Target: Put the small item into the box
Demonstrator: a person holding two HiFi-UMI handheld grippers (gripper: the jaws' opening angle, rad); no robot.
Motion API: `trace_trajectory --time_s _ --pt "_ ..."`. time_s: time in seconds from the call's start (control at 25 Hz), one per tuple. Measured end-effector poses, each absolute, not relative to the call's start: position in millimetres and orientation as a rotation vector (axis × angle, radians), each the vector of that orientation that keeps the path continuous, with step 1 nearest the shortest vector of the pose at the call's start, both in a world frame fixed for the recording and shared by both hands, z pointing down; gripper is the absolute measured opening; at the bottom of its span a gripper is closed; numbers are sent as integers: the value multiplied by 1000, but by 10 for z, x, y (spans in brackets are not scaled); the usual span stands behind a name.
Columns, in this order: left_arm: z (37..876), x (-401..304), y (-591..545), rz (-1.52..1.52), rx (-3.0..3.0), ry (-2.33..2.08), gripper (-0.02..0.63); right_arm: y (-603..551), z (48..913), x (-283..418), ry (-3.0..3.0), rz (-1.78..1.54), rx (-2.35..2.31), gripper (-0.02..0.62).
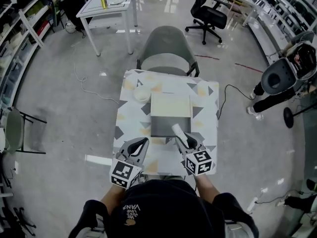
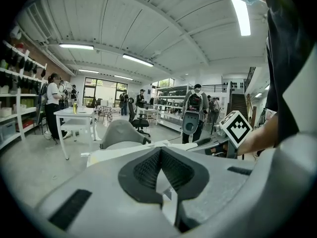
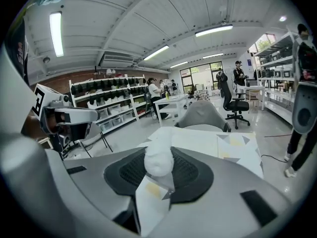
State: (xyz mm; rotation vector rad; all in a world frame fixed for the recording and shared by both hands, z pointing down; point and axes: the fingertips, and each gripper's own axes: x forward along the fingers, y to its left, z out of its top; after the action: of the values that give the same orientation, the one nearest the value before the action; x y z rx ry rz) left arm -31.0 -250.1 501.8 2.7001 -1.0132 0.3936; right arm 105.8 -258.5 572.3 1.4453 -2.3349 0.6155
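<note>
While the right tongs (image 1: 186, 143) pinch the white item (image 1: 178, 132), bring it over the box (image 1: 171, 108) at frame centre, lower, then release; the left tongs (image 1: 143, 143), closed and empty, should hold off.

The table's (image 1: 130, 118) near strip lies open. The box (image 1: 171, 105) fills the middle, with bare lanes down both sides. A white round thing (image 1: 141, 93) sits just beside its far-left corner. A chair (image 1: 167, 46) closes off the far edge.
</note>
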Motion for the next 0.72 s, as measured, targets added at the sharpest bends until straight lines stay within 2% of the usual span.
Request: trace_trajectory --time_s 0.72 --pt "5198 -391 -2730 422 2552 -1202 6 -3170 6730 942 -2244 658 1115 124"
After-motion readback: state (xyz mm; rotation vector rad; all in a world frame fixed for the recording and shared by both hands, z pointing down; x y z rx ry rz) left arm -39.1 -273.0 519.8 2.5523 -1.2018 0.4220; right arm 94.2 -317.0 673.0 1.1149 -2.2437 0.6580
